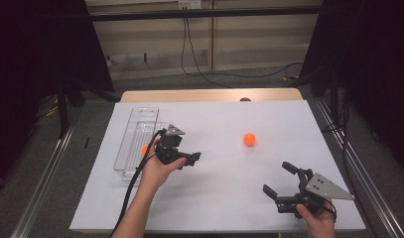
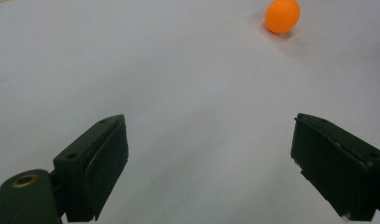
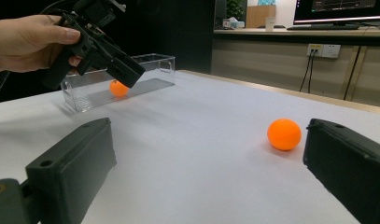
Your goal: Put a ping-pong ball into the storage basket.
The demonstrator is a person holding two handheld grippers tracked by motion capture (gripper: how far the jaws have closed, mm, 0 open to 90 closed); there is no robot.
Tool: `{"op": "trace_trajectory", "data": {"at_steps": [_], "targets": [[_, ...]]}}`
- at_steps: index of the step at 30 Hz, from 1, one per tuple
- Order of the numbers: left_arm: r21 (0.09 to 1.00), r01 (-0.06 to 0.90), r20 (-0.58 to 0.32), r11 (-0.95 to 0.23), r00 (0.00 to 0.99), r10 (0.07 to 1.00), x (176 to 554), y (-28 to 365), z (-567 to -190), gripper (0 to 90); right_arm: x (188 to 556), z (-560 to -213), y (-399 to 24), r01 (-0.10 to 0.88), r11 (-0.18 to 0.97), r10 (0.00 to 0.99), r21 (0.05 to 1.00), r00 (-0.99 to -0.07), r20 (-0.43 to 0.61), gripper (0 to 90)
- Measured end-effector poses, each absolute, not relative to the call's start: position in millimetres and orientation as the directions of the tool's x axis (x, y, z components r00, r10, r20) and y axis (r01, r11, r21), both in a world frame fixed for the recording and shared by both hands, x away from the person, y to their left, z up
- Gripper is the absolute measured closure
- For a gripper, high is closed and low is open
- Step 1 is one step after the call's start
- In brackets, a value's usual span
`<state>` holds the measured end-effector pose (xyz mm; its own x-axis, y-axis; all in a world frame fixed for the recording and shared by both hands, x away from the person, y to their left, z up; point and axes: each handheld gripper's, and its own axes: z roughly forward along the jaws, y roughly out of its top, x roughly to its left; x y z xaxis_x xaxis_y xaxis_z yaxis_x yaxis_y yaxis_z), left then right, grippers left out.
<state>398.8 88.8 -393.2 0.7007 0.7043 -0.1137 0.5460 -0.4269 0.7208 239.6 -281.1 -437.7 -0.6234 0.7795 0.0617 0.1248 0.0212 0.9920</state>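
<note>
Orange ball (image 1: 248, 139) sat loose on the white table sheet (image 1: 219, 198), right of centre, touching nothing; it appeared near the top edge of the left gripper view (image 2: 282, 16) and just beside the right-hand jaw in the right gripper view (image 3: 284, 134). Second orange ball (image 3: 118, 88) lay inside the clear plastic box (image 1: 135, 130) at the table's left, partly hidden in the high view by the left gripper. Left gripper (image 1: 187, 159) was held off the sheet just beside the box, aimed toward the loose ball, jaws spread, nothing between them. Right gripper (image 1: 277, 179) was at the near right corner, well apart from the ball, jaws spread wide and empty. Left hand (image 1: 160, 167) wrapped the gripper body; cable (image 1: 131, 186) trailed along the forearm.
</note>
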Motion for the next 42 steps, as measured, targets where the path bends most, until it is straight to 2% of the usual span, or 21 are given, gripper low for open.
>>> {"op": "trace_trajectory", "data": {"at_steps": [42], "targets": [[0.735,0.512,-0.117,-0.444,0.741,0.661,397,64,-403,10.2,239,-438,-281,0.127,0.025,0.780,0.992,-0.623,0.060,1.5]]}}
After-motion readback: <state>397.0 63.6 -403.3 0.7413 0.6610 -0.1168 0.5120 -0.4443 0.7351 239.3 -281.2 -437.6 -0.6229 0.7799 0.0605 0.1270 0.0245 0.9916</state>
